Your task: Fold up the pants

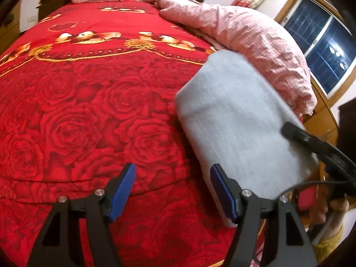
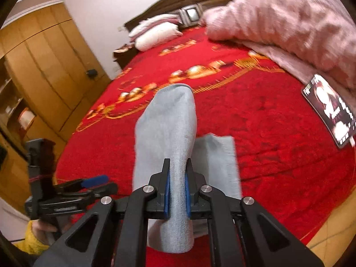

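Right wrist view: the folded grey pants (image 2: 166,133) are clamped lengthwise in the right claw (image 2: 177,191), while the left claw (image 1: 172,191), spread wide and holding nothing, is just left of them.

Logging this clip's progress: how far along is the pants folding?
Partly done. The grey pants already look folded into a narrow, layered strip on the red bedspread. In hand: the right tool is shut on a raised fold, with another layer lying flat beneath; the left tool is open and holds nothing. Left: lay that fold down, release and tidy.
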Motion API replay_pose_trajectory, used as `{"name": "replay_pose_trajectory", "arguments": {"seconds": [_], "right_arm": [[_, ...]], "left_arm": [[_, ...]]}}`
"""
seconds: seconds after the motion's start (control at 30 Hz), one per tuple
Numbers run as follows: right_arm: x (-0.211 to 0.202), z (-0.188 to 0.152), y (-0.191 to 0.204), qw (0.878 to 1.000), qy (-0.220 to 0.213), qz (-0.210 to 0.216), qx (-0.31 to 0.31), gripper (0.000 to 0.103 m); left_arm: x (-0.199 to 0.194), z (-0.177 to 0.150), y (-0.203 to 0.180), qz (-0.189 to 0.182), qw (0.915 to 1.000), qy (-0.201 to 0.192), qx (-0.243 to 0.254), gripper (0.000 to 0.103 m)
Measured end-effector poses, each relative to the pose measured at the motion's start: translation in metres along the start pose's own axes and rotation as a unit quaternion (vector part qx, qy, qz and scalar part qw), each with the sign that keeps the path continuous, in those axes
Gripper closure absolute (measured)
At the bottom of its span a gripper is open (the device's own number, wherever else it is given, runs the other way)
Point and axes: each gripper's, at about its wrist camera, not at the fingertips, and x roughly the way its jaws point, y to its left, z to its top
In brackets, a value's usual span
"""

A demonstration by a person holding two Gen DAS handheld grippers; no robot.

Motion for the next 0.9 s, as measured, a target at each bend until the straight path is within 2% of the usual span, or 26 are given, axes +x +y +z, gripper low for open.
{"name": "replay_pose_trajectory", "arguments": {"seconds": [0.13, 0.27, 0.33, 0.4, 0.47, 0.7, 0.9], "right_arm": [[0.024, -0.005, -0.026, 0.999, 0.022, -0.024, 0.016, 0.092], [0.038, -0.014, -0.05, 0.999, 0.027, -0.017, 0.044, 0.089], [0.04, -0.016, -0.057, 0.998, 0.024, -0.014, 0.047, 0.081], [0.037, -0.019, -0.06, 0.999, 0.021, -0.023, 0.043, 0.065], [0.033, -0.022, -0.064, 0.999, 0.017, -0.034, 0.037, 0.06], [0.026, -0.029, -0.073, 0.998, 0.015, -0.03, 0.048, 0.053], [0.023, -0.023, -0.076, 0.996, 0.027, 0.009, 0.083, 0.052]], "left_arm": [[0.007, 0.006, -0.016, -0.008, 0.9997, 0.006, 0.024, 0.03], [0.017, 0.008, -0.03, -0.011, 0.9988, 0.01, 0.046, 0.03], [0.025, 0.008, -0.034, -0.014, 0.9985, 0.018, 0.049, 0.03], [0.035, 0.008, -0.035, -0.021, 0.9983, 0.028, 0.046, 0.03], [0.041, 0.007, -0.036, -0.026, 0.9981, 0.035, 0.043, 0.03], [0.056, 0.011, -0.041, -0.054, 0.9975, 0.04, 0.018, 0.029], [0.069, 0.008, -0.048, -0.059, 0.9964, 0.052, 0.029, 0.029]]}}
